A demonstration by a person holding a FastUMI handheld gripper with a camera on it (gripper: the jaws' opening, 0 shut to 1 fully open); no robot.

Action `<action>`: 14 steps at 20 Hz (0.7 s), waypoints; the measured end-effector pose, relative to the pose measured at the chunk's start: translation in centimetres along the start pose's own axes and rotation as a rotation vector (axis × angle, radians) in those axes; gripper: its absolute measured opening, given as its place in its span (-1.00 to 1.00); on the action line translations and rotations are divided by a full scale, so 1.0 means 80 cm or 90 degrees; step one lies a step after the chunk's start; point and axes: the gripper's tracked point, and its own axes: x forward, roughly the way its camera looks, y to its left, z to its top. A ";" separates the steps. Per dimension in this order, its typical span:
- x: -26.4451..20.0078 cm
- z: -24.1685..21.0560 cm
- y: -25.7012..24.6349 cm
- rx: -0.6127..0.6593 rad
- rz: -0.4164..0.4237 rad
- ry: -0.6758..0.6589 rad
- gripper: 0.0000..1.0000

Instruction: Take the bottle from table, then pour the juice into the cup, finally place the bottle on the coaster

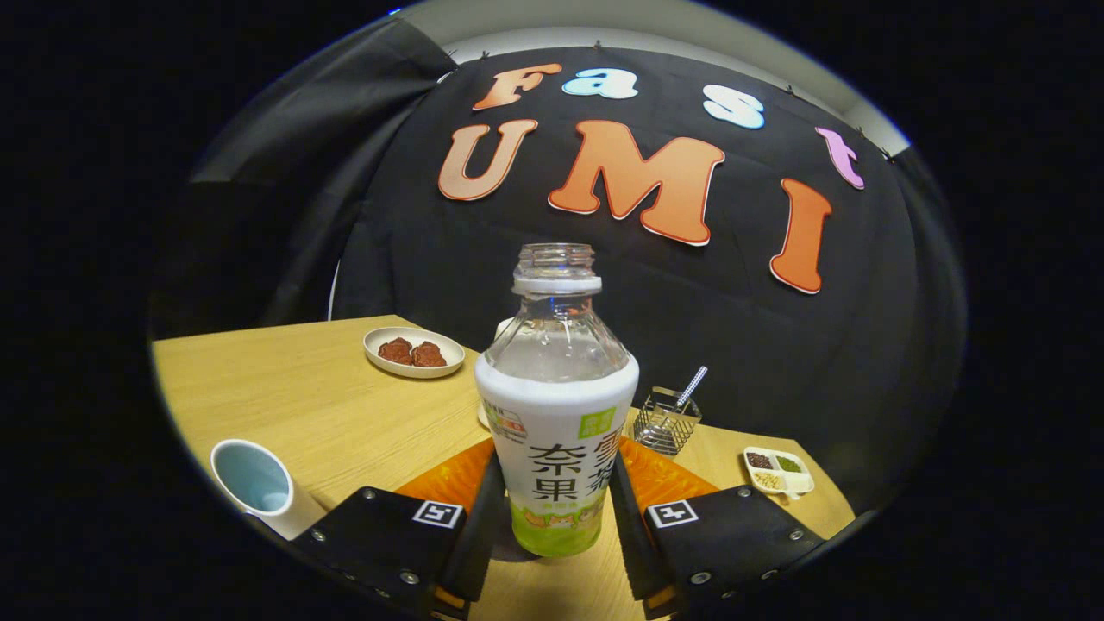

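Note:
An uncapped clear bottle [556,414] with a white and green label stands upright between my two fingers. My gripper [556,504] is shut on the bottle, with the black pads pressing its label from both sides. The clear upper part of the bottle looks empty. An orange coaster [448,474] lies on the wooden table [328,405] just behind and beneath the bottle, showing on either side of it. I cannot tell whether the bottle's base rests on it. A white cup [254,483] with a pale blue inside stands to the left of my left finger.
A white plate [412,352] with brown food sits far back on the left. A wire basket [666,420] holding a striped straw stands beyond the right finger. A small divided dish [779,471] of grains lies near the table's right edge.

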 end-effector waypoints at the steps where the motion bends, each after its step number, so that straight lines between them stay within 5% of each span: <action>1: 0.007 -0.004 0.003 0.027 0.008 0.006 0.27; 8: 0.033 -0.026 0.007 0.166 0.022 0.050 0.27; 14: 0.035 -0.038 0.015 0.148 0.027 0.062 0.27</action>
